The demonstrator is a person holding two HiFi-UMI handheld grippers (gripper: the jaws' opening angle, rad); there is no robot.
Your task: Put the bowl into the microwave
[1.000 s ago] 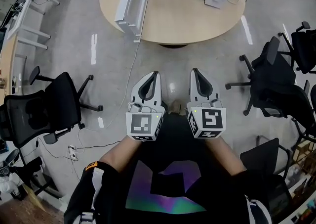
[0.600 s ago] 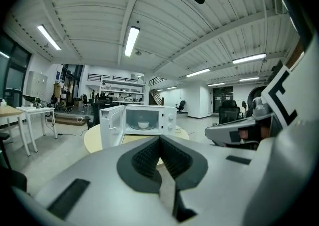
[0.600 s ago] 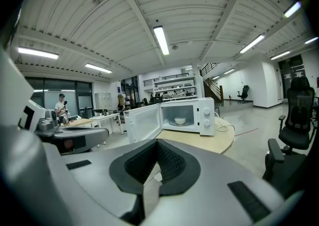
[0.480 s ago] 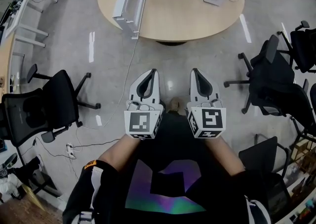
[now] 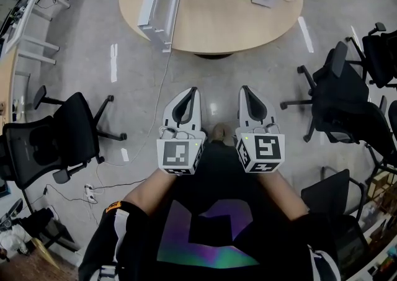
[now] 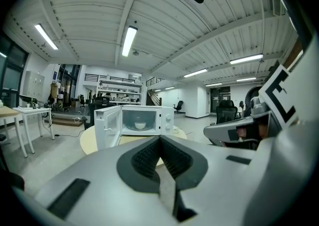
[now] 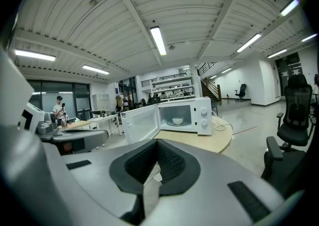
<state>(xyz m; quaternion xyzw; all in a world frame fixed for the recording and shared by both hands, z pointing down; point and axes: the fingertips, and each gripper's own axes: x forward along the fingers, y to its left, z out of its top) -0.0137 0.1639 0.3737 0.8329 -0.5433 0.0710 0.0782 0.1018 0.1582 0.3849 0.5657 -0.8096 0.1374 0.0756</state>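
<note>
Bowl (image 7: 177,120) sits inside the open microwave (image 7: 204,120), well ahead of the fingers (image 7: 172,162). Left gripper (image 6: 160,139) and right gripper (image 7: 157,142) clenched empty, side by side; placement judged done.

Open-plan office or lab: black swivel chairs (image 5: 62,137), white desks (image 6: 32,110), strip lights (image 6: 128,40) on a ribbed ceiling (image 6: 89,10).

Legend: we mark a round wooden table (image 5: 229,22) ahead of both tools, well apart from them. A black office chair (image 5: 62,134) stands left of the left gripper (image 5: 195,93); further black chairs (image 5: 344,109) stand right of the right gripper (image 5: 245,92). A thin cable (image 5: 166,81) crosses the grey floor (image 5: 260,81) ahead of the left gripper
</note>
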